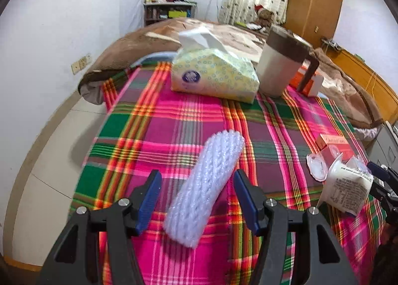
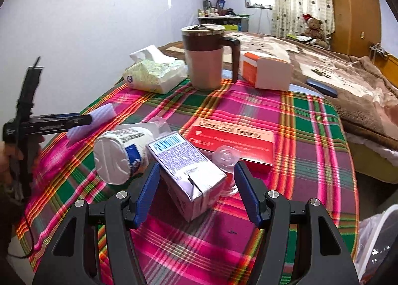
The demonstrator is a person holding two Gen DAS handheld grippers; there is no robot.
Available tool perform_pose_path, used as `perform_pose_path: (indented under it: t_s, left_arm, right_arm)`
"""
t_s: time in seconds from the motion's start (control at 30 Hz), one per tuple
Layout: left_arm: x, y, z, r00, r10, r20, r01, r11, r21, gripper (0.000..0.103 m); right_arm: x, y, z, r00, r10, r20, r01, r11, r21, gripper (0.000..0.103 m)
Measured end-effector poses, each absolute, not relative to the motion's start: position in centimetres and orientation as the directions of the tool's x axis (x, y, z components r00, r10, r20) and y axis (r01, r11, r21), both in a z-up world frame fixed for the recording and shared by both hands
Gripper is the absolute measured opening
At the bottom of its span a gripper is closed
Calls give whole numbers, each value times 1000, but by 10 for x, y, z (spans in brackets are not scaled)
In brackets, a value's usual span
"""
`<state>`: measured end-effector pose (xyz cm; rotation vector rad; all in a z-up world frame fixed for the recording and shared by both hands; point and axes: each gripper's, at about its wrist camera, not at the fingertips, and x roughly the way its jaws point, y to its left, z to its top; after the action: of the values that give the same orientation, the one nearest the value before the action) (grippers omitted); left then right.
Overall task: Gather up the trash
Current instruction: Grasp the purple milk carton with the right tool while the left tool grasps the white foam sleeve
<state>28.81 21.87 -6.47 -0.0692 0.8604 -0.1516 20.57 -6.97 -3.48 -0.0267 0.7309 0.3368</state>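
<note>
A white foam wrap roll lies on the plaid tablecloth. My left gripper straddles it, open, with a gap on both sides. In the right wrist view a small purple-and-white carton lies between the fingers of my open right gripper; the left pad is close to it and the right pad stands clear. A white yogurt cup lies on its side to the carton's left, and a clear plastic lid sits just behind. My left gripper shows at the foam roll.
At the back of the table stand a tissue pack, a lidded mug and an orange-and-white box. A red tablet box lies mid-table. A bed with a brown blanket adjoins. A white bag-lined bin sits lower right.
</note>
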Motion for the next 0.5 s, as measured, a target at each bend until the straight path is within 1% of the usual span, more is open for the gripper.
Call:
perform_pose_path:
  t_s: [0.13,0.3,0.37,0.4,0.47,0.5]
  left_arm:
    - [289,209,-69,627,-159,-763,133,986,-96,62]
    - [291,208,-72,616,-174,-768,144,984,-108,60]
    - [292,209,-73,614,-175,-770,141,984,-112,57]
    - [293,209,-74,613,-176,-771,140,984,-113,52]
    - [294,208,-74,610,-177,-772,146,983,-110,48]
    - [294,206,-75,610,-176,-773,149,983,-107,45]
  right_arm:
    - [206,-64,-39,657,328,-679,-342,932,119,63]
    - [205,-64,-40,648,341,-681,-345,929,136,63]
    - [203,-65,-40,643,350,-681,-344,927,151,63]
    - [203,-65,-40,641,352,-682,-343,926,156,63]
    - [202,-65,-41,639,354,-683,-341,926,161,63]
    - [202,-64,-42,637,355,-684,-338,926,167,62]
